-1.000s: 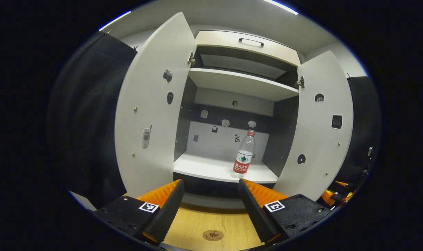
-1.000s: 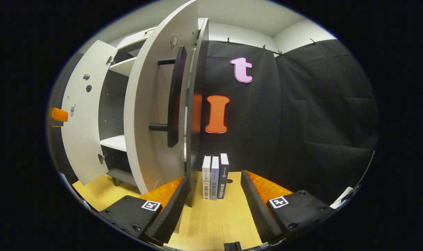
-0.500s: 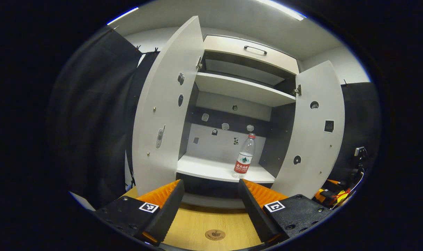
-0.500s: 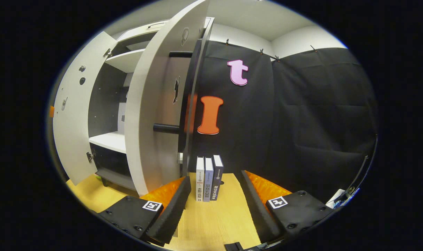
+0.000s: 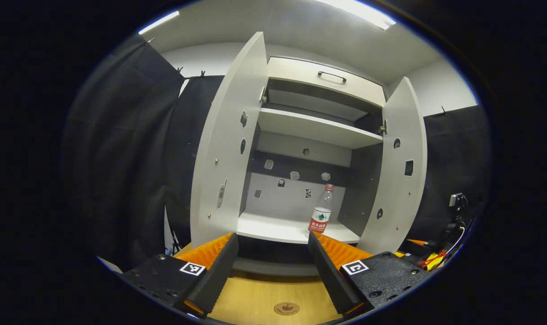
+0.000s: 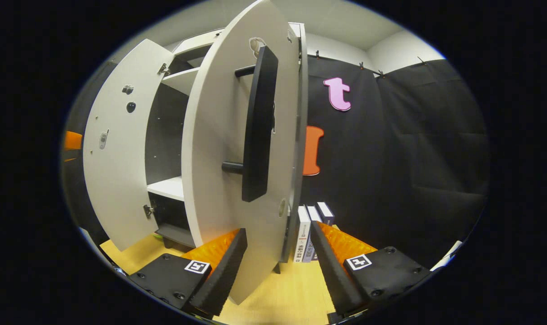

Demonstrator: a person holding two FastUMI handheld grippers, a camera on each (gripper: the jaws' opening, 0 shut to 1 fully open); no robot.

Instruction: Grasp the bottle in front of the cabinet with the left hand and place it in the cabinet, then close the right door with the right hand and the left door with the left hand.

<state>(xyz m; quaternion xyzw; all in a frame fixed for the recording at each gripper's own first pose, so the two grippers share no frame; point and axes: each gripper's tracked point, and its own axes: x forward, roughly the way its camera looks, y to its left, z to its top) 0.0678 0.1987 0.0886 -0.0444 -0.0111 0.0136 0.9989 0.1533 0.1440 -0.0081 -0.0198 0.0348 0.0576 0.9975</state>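
Bottle (image 5: 321, 211) stands inside the cabinet (image 5: 318, 131). Right door (image 6: 237, 180) has swung partly inward; closing has begun. Both tools, left (image 5: 272, 253) and right (image 6: 278, 253), gape empty.

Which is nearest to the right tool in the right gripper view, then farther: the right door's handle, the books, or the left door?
1. Right door's handle: just ahead of the right tool.
2. Books: behind that door, on the floor.
3. Left door: farthest, far left.

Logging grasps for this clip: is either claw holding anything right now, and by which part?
Nothing is held. The left claw is open, with the bottle standing on the cabinet shelf; the right claw is open beside the right door.
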